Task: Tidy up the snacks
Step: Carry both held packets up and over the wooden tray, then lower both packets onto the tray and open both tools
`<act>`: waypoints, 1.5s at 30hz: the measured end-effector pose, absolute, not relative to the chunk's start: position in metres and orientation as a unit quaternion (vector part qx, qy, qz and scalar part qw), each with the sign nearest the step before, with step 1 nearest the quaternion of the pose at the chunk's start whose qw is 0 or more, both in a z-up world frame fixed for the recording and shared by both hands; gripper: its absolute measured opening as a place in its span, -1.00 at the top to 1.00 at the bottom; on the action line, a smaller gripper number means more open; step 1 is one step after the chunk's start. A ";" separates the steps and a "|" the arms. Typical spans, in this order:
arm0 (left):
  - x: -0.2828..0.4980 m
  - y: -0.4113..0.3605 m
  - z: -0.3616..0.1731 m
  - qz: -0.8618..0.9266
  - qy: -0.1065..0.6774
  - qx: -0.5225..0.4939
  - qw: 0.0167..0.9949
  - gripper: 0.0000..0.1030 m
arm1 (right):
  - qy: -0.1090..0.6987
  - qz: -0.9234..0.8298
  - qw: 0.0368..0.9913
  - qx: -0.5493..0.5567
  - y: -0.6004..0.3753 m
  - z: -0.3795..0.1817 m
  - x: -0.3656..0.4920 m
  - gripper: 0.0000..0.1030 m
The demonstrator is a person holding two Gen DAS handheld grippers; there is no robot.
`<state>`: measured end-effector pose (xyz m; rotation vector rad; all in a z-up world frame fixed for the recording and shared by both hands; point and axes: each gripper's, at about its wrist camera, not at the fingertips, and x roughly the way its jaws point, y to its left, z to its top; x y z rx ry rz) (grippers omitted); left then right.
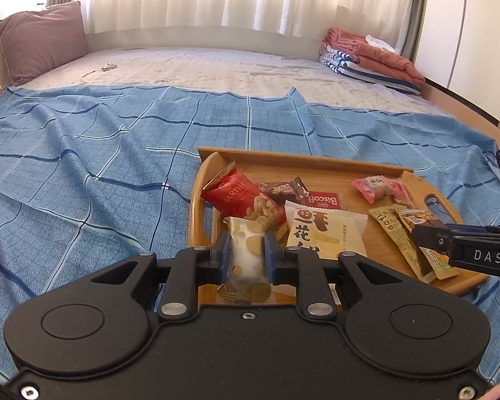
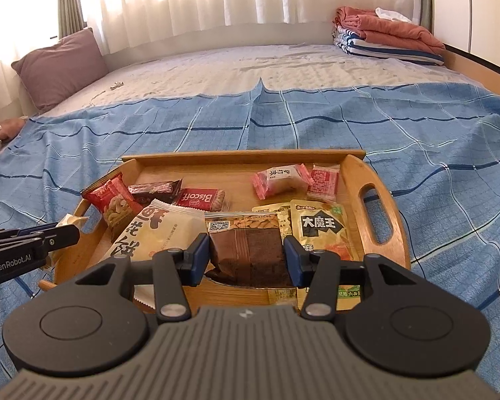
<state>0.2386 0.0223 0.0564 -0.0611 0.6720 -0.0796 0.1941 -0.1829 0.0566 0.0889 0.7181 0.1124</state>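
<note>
A wooden tray (image 1: 316,163) (image 2: 353,173) on the bed holds several snack packets. My left gripper (image 1: 247,245) is shut on a white packet with gold dots (image 1: 246,260), held over the tray's near left corner. My right gripper (image 2: 246,253) is shut on a brown almond snack packet (image 2: 250,250), held over the tray's near middle. In the tray lie a red nut bag (image 1: 240,196) (image 2: 115,205), a Biscoff packet (image 1: 323,201) (image 2: 200,199), a cream pastry bag (image 1: 323,230) (image 2: 160,233), pink sweets (image 1: 376,186) (image 2: 280,180) and gold sachets (image 1: 400,236) (image 2: 320,226).
A blue checked cloth (image 1: 100,166) (image 2: 433,140) covers the near half of the bed. A mauve pillow (image 1: 40,40) (image 2: 60,66) sits far left. Folded blankets (image 1: 373,56) (image 2: 390,33) lie far right. A small cabled object (image 1: 109,66) lies on the mattress. Curtains hang behind.
</note>
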 end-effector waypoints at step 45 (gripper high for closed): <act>0.265 0.022 0.028 -0.049 0.339 -0.023 0.939 0.40 | 0.369 0.061 0.926 0.057 -0.170 0.025 0.223 -0.52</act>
